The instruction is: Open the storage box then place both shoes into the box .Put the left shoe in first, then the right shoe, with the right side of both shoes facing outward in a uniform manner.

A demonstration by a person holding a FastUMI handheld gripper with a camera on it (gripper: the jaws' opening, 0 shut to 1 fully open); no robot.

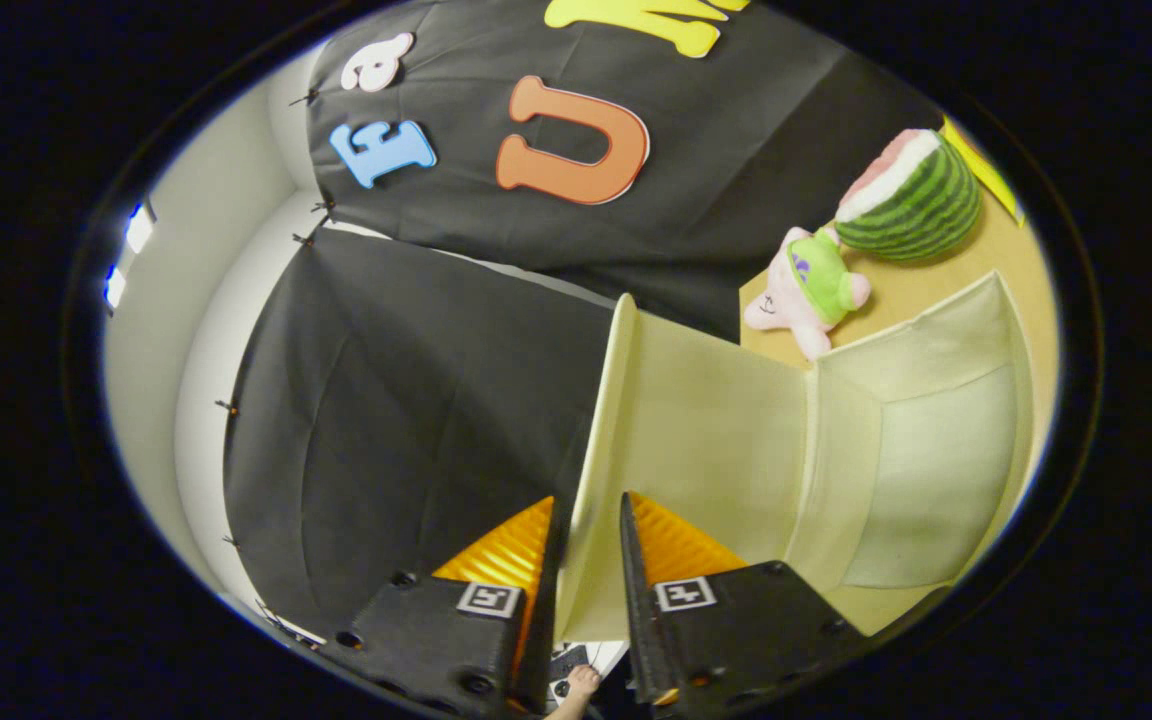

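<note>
Lid (696, 430) of the pale cream storage box (936, 470) stands raised, its thin edge running down between the two fingers of the gripper (591, 545). Both fingers lie close against that edge, one on each side, so the gripper looks clenched on the lid. The view is tilted, rolled to one side. Beyond the lid, the box's open inside shows as a pale hollow with cloth-like walls, resting on a wooden tabletop (986, 260). Past the box on that tabletop lie a pink plush toy with a green cap (806, 290) and, just beside it, a watermelon-shaped plush (906, 200). Below the fingers, a person's foot (581, 685) shows on the floor.
</note>
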